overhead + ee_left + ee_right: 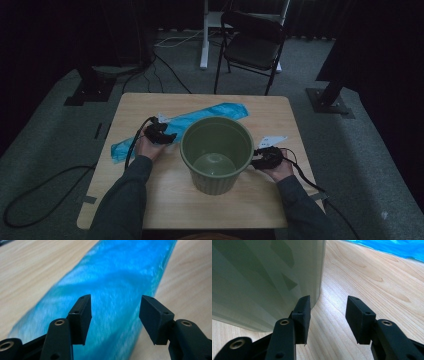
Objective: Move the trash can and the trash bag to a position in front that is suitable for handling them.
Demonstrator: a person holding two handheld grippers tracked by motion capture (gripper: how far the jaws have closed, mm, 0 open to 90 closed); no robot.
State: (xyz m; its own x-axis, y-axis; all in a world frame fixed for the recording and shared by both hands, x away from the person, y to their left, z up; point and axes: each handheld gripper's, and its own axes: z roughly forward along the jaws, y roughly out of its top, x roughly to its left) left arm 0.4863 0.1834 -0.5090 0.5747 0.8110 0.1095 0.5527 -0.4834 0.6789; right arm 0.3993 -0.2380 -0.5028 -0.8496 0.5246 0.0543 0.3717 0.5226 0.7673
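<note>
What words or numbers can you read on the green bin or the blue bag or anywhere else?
None can be read.
Green ribbed bin: plain, no label on the sides or inside that show.
Blue plastic bag: plain, no print.
Wooden table: only wood grain.
Left gripper and right gripper: plain black, no markings.

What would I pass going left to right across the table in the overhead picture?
Blue plastic bag's end → left gripper → green bin → right gripper. The bag also stretches away behind the bin toward the far side, so only its near end is placed.
</note>
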